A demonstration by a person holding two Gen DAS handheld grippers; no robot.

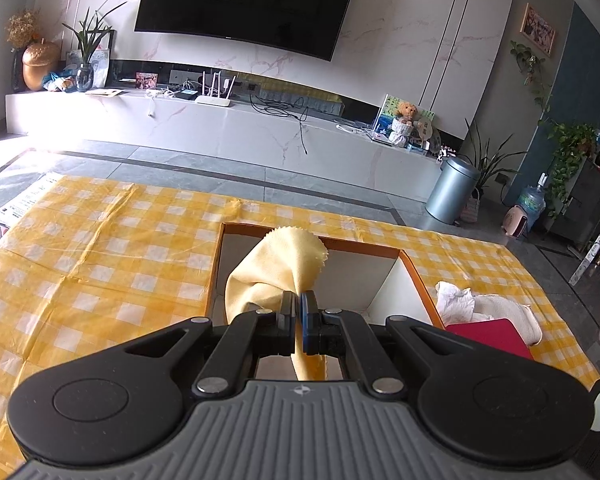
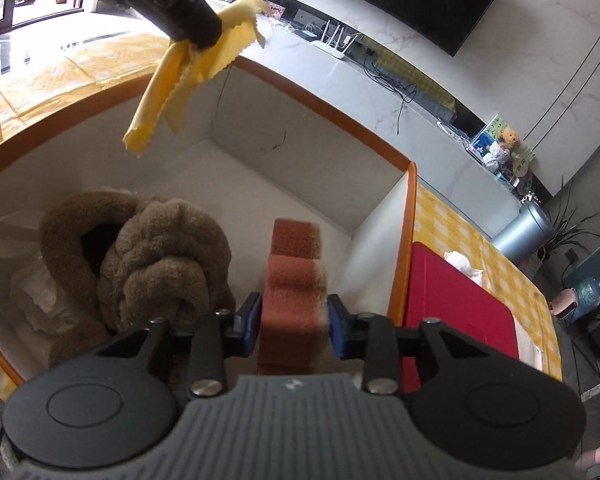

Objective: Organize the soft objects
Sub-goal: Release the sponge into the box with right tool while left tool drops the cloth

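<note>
Left gripper (image 1: 299,308): jaws clamped on a yellow cloth (image 1: 276,268), held above the open white box (image 1: 416,280) with orange rim. Right gripper (image 2: 294,320): jaws set on either side of a rust-coloured sponge (image 2: 294,280) inside the box; whether they press it, cannot tell. Box contents, left: brown plush towel (image 2: 156,256), white crumpled items beside it. Counter (image 1: 100,260), yellow check cover: red flat item (image 2: 456,312) just right of the box, white cloth (image 1: 480,304) at its far side.
</note>
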